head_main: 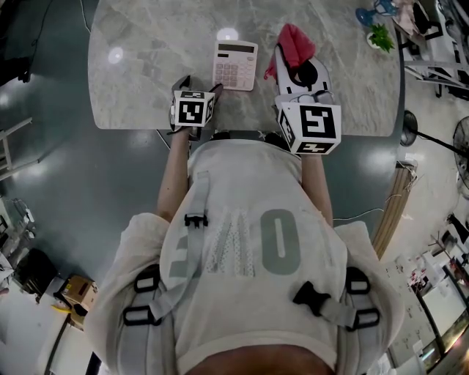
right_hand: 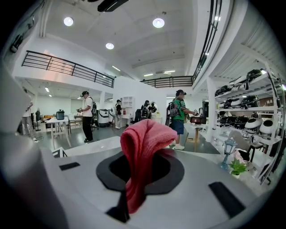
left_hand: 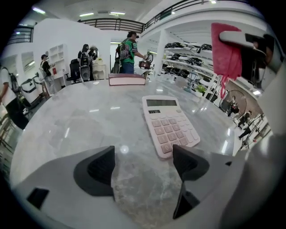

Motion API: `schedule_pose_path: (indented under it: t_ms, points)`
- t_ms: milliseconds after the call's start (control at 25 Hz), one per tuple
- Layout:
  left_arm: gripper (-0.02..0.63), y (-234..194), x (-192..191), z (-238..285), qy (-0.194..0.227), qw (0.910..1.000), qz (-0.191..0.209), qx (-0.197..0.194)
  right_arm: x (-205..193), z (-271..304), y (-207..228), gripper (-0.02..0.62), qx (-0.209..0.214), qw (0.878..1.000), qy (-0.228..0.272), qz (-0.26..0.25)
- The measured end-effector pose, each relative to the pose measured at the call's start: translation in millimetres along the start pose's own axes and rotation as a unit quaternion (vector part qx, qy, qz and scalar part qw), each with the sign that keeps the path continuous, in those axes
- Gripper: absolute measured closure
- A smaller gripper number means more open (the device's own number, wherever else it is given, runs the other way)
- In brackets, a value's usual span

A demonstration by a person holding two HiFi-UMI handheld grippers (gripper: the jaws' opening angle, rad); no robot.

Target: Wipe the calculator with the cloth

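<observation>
A pale pink calculator (head_main: 235,64) lies flat on the grey marble table (head_main: 146,73), keys up. In the left gripper view the calculator (left_hand: 169,123) sits just ahead and to the right of my left gripper (left_hand: 143,167), which is open and low over the table, with nothing between its jaws. My left gripper (head_main: 198,89) rests by the calculator's near left corner. My right gripper (head_main: 299,69) is raised to the right of the calculator and shut on a red cloth (head_main: 293,44). The cloth (right_hand: 142,156) bunches up out of the closed jaws and hangs down between them.
A small potted plant (head_main: 379,36) and a blue lamp (head_main: 368,13) stand at the table's far right. A book (left_hand: 127,79) lies at the far edge. The table's near edge runs just under both grippers. People stand in the hall beyond.
</observation>
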State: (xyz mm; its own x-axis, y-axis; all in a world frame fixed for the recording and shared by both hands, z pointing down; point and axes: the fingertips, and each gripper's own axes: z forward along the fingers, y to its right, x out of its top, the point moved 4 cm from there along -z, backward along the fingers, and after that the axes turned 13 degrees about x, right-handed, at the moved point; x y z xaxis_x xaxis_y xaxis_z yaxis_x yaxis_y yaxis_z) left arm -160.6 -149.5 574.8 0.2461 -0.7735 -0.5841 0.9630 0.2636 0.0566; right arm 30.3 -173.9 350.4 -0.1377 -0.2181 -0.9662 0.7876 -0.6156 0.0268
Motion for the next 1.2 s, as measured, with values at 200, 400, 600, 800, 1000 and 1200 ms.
schedule_pose_path:
  t_ms: [200,400,600,800,1000,1200]
  points:
    - [0.212,0,-2,1,-0.005,0.9999,-0.009,-0.008,0,2,-1,0.538,0.001,1.0,-0.003,-0.007]
    - [0.212,-1,-2,1,-0.005,0.9998,-0.012,-0.012,5,8,4,0.538,-0.002,0.999,-0.011,-0.03]
    - [0.209,-2,-3,0,-0.003,0.9998,-0.012,-0.014,19,20,14,0.538,0.003,0.995,-0.038,-0.093]
    - [0.209,-1,-3,3,0.001,0.9998,-0.014,-0.015,13,47,16,0.538,0.029,0.959,-0.14,-0.246]
    - [0.209,-3,-3,3,0.001,0.9998,-0.014,-0.015,-12,76,0,0.538,0.087,0.898,-0.231,-0.364]
    - [0.209,-2,-3,3,0.006,0.9997,-0.016,-0.017,-51,101,-4,0.538,0.124,0.859,-0.312,-0.387]
